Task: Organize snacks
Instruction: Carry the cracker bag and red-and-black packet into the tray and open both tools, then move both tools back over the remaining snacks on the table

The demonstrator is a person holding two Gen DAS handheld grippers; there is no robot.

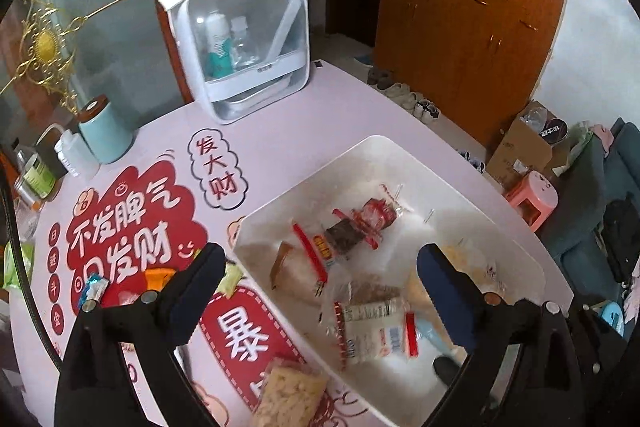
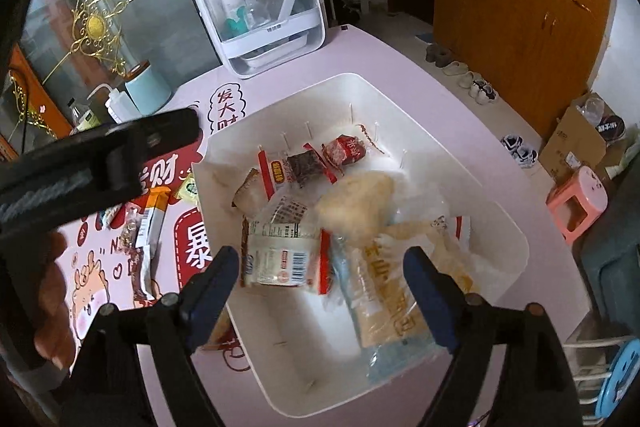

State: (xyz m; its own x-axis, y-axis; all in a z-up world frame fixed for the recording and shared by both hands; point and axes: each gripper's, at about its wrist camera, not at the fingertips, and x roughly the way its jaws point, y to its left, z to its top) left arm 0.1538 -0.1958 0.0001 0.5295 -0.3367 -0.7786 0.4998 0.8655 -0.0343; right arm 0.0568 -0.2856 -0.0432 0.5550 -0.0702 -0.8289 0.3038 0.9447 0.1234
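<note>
Both tongs wide open, holding nothing: left gripper at bin's left rim, right gripper over bin, frame centre. Snacks piled mid-bin; near corner bare. Loose packs on table, lower left.

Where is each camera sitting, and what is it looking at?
Left wrist: sits on the left gripper, looking forward and down at the white bin's left edge and the table mat; its two open fingers show.
Right wrist: sits on the right gripper, looking down into the white bin; its open fingers show, plus the left gripper and the person's hand at left.
Shared: the bin of snacks, the clear storage box and the pink stool.
</note>
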